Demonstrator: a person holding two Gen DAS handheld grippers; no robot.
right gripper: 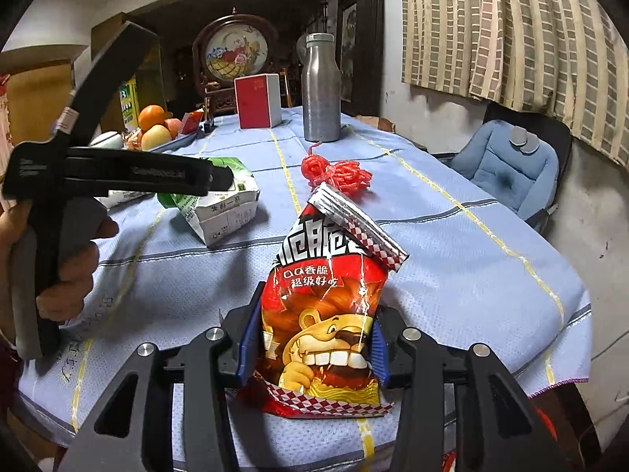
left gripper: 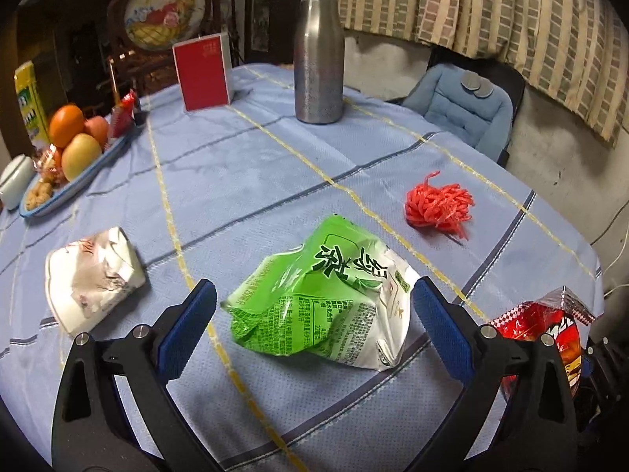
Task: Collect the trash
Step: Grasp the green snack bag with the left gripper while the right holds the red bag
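A: While the right gripper (right gripper: 312, 344) is pinching the red snack bag (right gripper: 330, 314) between its blue pads, how is the bag sitting?

B: It is standing upright at the table's near edge, with its folded silver top leaning toward 1 o'clock. Both pads are pressing its lower sides, so the tool is clenched on the bag.

A: And the left gripper (left gripper: 314, 330)?

B: Its jaws are standing wide and gripping nothing. In the left wrist view the crumpled green tea packet (left gripper: 326, 299) is lying on the blue checked tablecloth (left gripper: 243, 181) between the two pads (left gripper: 444, 334), the right pad just beside its white edge; I cannot tell whether they are touching.

A: What other trash is lying around it?

B: A crumpled white paper cup (left gripper: 92, 279) is resting on its side at 9 o'clock from the packet, and a bundle of red plastic string (left gripper: 438, 206) is lying at 1 o'clock, well apart.

A: Farther back?

B: A steel bottle (left gripper: 319, 55) is standing at 12 o'clock, a red box (left gripper: 202, 76) at 11 o'clock, and a fruit plate (left gripper: 74, 192) at 10 o'clock.
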